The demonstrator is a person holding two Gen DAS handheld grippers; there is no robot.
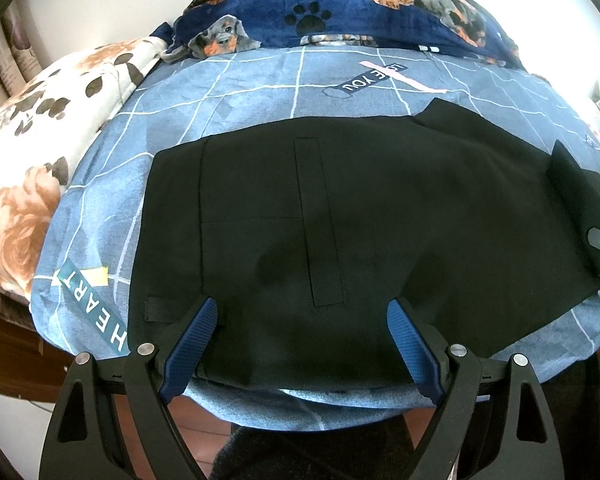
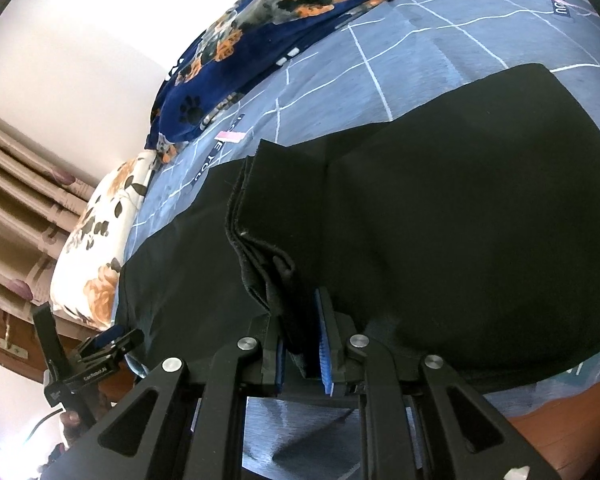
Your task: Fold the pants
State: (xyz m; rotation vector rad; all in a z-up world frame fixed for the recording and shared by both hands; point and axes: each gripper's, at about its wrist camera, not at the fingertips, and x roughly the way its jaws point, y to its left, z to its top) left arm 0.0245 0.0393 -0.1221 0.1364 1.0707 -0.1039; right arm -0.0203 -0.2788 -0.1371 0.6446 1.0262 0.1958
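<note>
Blue grid-patterned bedding (image 1: 260, 92) covers the bed under your black pants (image 1: 380, 200), which lie flat with their long axis running left to right along the near edge. Your left tongs (image 1: 302, 312) stand wide above the waistband end. Your right tongs (image 2: 300, 328) pinch narrow on the folded-over leg cuffs.

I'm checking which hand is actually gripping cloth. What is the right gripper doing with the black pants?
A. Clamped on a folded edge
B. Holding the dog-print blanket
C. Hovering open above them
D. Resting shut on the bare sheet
A: the right gripper has bunched layers of the black pants pinched between its blue-padded fingers.
</note>
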